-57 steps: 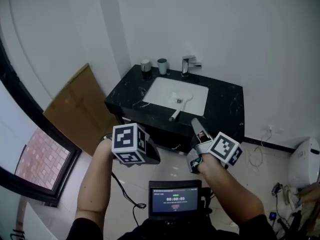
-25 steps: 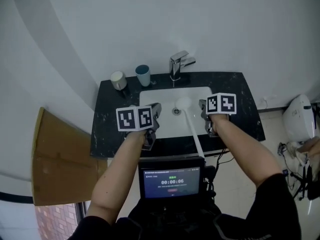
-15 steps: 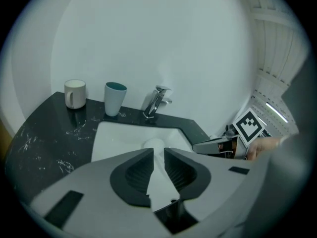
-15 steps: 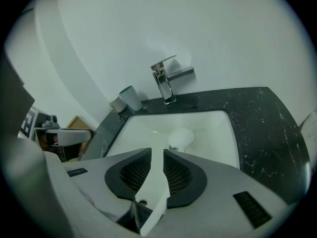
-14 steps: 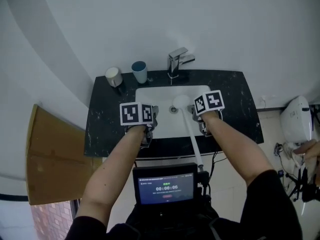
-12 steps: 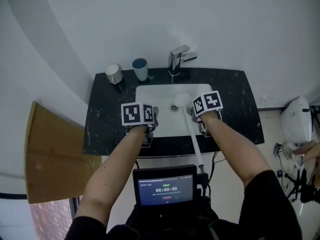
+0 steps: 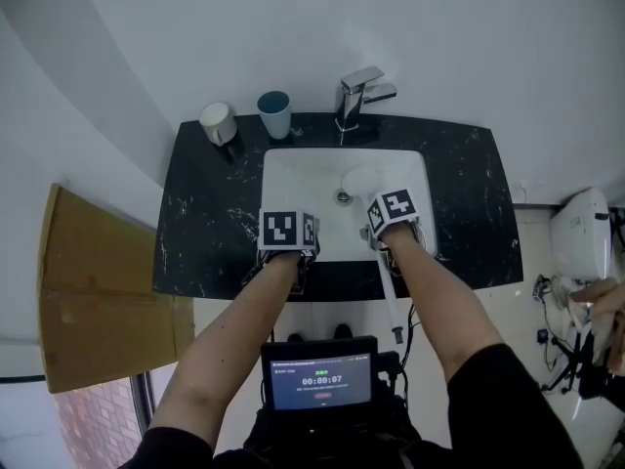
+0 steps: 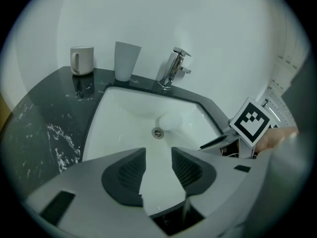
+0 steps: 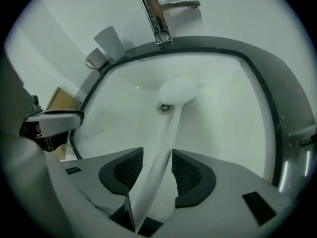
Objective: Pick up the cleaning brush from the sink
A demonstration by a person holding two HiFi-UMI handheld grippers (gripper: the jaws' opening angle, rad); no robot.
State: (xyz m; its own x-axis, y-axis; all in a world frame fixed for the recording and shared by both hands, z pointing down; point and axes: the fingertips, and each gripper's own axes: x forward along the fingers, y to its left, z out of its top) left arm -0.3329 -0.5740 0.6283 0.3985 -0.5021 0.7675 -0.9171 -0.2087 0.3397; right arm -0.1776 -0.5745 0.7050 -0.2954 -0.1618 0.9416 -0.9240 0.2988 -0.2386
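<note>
white plastic on white porcelain makes the cleaning brush (image 7: 389, 301) easy to miss, yet it is plain enough: its rounded head rests in the sink (image 7: 293, 179) just by the drain (image 7: 343, 197), and its long handle runs toward 6 o'clock, out over the front rim of the black marble counter (image 7: 210, 213). the tap (image 7: 359, 91) stands at 12 o'clock of the basin, with a pale mug (image 7: 217, 122) and a blue cup (image 7: 275, 113) near 10 and 11 o'clock. the right gripper (image 9: 157, 165) has just been opening its jaws, and they stand wide with the handle running up between the pads; a sliver of space shows on at least one side, so nothing is gripped yet. the left gripper (image 8: 158, 160) has also just been opening, its jaws equally wide, with only bare basin between them (it hangs at about 9 o'clock of the right one, over the sink's front edge). i judge the step in hand to be the straddle before the grasp; the pick-up itself is not begun. the next move, as i read it, calls for the right jaws to close squarely on the handle, then a lift that clears the head from the basin without knocking the tap; the smooth, slim handle could twist or slip if pinched off-centre.
</note>
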